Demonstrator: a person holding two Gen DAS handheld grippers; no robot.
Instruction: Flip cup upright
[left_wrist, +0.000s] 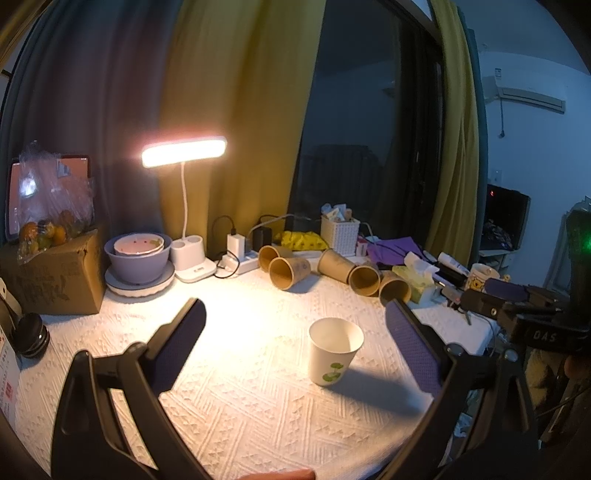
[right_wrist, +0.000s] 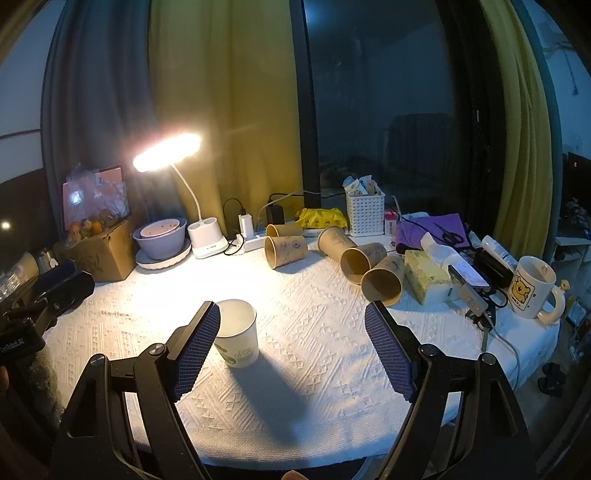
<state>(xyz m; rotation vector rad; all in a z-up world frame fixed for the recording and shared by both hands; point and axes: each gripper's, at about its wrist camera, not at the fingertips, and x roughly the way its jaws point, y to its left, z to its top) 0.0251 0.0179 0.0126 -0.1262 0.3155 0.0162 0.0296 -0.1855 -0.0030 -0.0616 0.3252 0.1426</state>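
Note:
A white paper cup (left_wrist: 334, 351) with a green leaf print stands upright, mouth up, on the white tablecloth (left_wrist: 240, 369). In the left wrist view it sits between my left gripper's (left_wrist: 295, 325) open fingers, nearer the right one, untouched. In the right wrist view the cup (right_wrist: 238, 334) stands just behind the left finger (right_wrist: 195, 350) of my open, empty right gripper (right_wrist: 291, 336). The right gripper also shows at the right edge of the left wrist view (left_wrist: 517, 299).
Several brown paper cups (right_wrist: 286, 251) lie on their sides at the back. A lit desk lamp (right_wrist: 168, 151), stacked bowls (right_wrist: 160, 236), a cardboard box (right_wrist: 99, 251), a power strip (right_wrist: 253, 242), a white basket (right_wrist: 365, 212), a tissue pack (right_wrist: 424, 277) and a mug (right_wrist: 532, 291) ring the table.

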